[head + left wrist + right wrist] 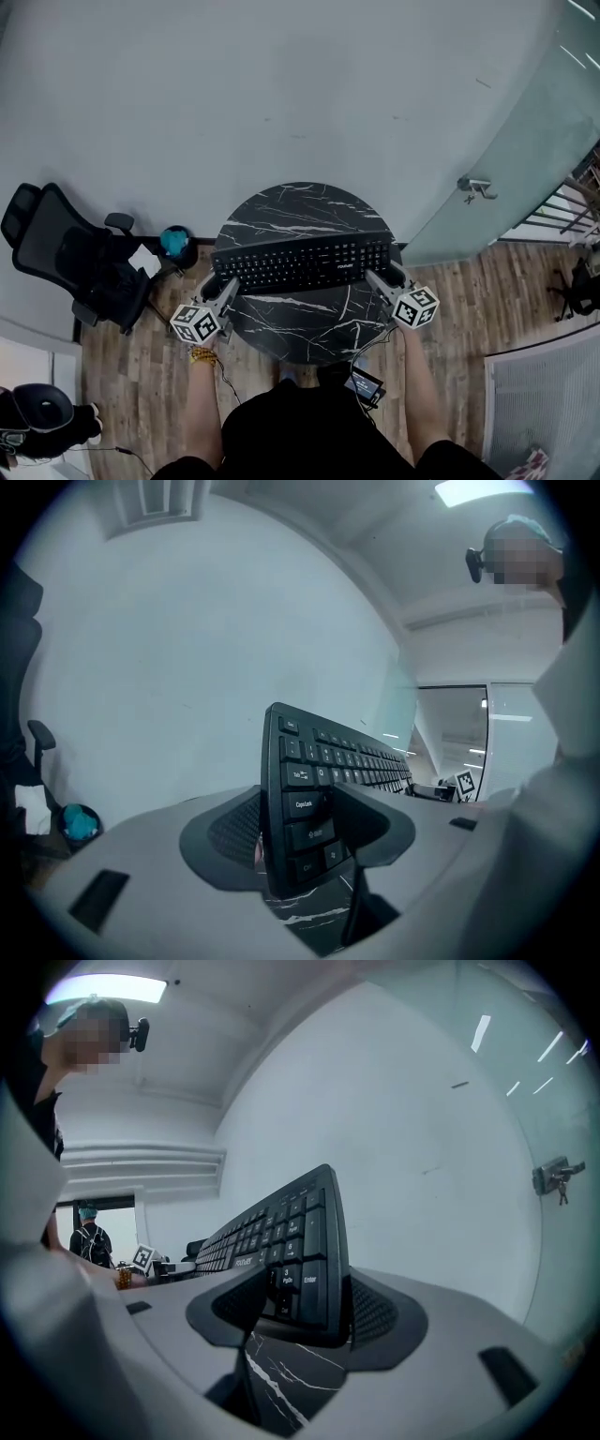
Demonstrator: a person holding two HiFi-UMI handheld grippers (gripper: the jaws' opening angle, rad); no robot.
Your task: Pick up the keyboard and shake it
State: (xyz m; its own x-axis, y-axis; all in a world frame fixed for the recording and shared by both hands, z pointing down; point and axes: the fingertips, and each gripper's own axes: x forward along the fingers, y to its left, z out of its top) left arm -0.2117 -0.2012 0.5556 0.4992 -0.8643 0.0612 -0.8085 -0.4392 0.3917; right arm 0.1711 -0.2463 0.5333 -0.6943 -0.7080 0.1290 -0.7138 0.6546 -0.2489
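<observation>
Keyboard: flat blk, over rnd marbled table

Head view: steeply down from above table. Gripper views: close, at opposite keyboard ends, facing each other. All share keyboard.

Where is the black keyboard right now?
In the head view the black rectangular keyboard is mid-frame over the round black marble table, its left end clamped in the left hand-held gripper and its right end in the right hand-held gripper.
</observation>
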